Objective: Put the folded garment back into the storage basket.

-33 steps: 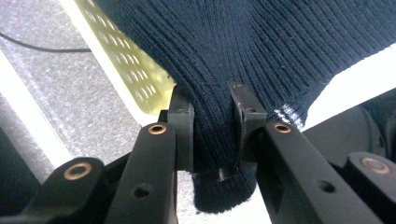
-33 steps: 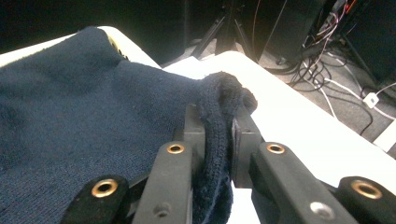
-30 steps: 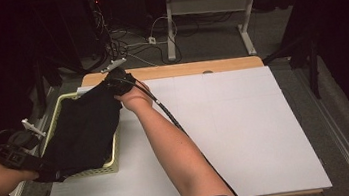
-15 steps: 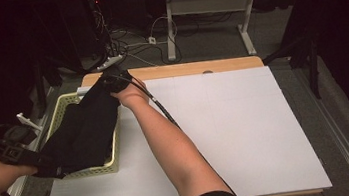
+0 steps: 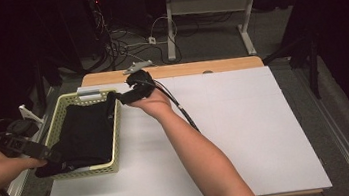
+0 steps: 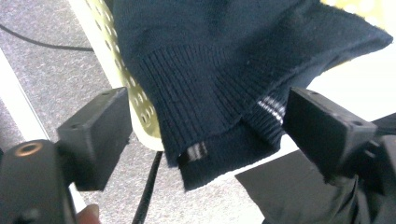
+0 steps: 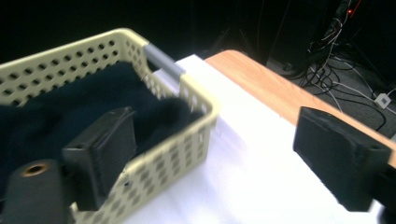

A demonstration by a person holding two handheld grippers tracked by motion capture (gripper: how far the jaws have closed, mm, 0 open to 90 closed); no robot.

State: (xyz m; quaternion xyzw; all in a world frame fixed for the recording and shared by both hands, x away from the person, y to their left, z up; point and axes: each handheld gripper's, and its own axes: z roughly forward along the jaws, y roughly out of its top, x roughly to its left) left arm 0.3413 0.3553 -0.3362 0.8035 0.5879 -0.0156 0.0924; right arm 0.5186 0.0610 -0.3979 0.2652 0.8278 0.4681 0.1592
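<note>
A dark navy knitted garment [image 5: 86, 131] lies in a pale yellow perforated basket [image 5: 116, 135] at the table's left. My left gripper [image 5: 55, 157] is at the basket's near left corner. Its jaws have just been opening, and the garment's ribbed hem [image 6: 219, 84] hangs loose between them over the basket wall [image 6: 103, 42], with the pads off it. My right gripper [image 5: 124, 96] hovers just past the basket's far right corner. Its jaws have just been opening too, with nothing between them, and it looks onto the basket [image 7: 173, 154] and the garment [image 7: 56, 112] inside.
The basket stands on a white table top [image 5: 227, 137] with a wooden far edge [image 5: 184, 69]. A grey handle [image 7: 161, 60] sits on the basket's far rim. Cables lie on the floor [image 5: 125, 38] beyond the table. A second table's legs [image 5: 245, 34] stand behind.
The garment, earlier held stretched above the basket between both grippers, now lies down in it. Both pairs of jaws have opened. The right gripper has shifted right, off the basket.
</note>
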